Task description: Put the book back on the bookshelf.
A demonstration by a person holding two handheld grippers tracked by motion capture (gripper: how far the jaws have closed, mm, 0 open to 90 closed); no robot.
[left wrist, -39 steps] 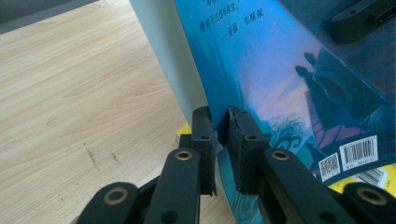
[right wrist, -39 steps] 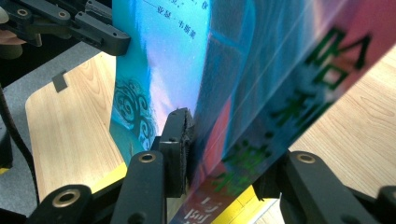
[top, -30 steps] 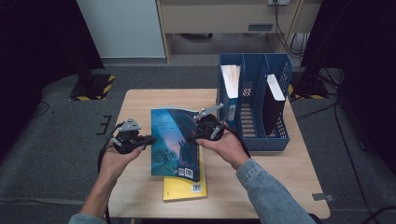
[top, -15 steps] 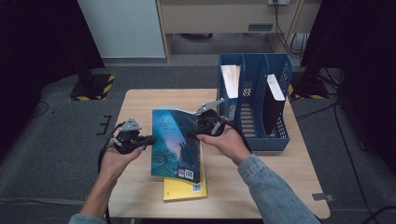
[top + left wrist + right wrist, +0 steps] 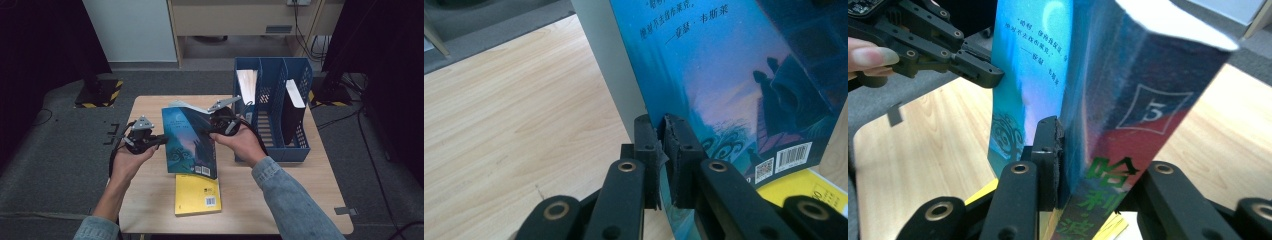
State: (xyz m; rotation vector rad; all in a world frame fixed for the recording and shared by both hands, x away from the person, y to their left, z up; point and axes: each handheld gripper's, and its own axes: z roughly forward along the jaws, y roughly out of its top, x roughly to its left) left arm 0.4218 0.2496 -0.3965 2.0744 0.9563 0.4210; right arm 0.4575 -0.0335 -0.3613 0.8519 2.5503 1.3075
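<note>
Blue book [image 5: 189, 142] now tilted up off yellow book [image 5: 197, 194].

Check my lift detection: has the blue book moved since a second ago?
Yes. The blue book has tilted up off the yellow book, toward the blue file rack.

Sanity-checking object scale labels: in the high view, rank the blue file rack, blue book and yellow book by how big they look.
1. blue file rack: largest.
2. blue book: lifted nearer the camera, so it may look bigger than it is.
3. yellow book: smallest as seen, but partly covered by the blue book, so ranking these two is unsure.
</note>
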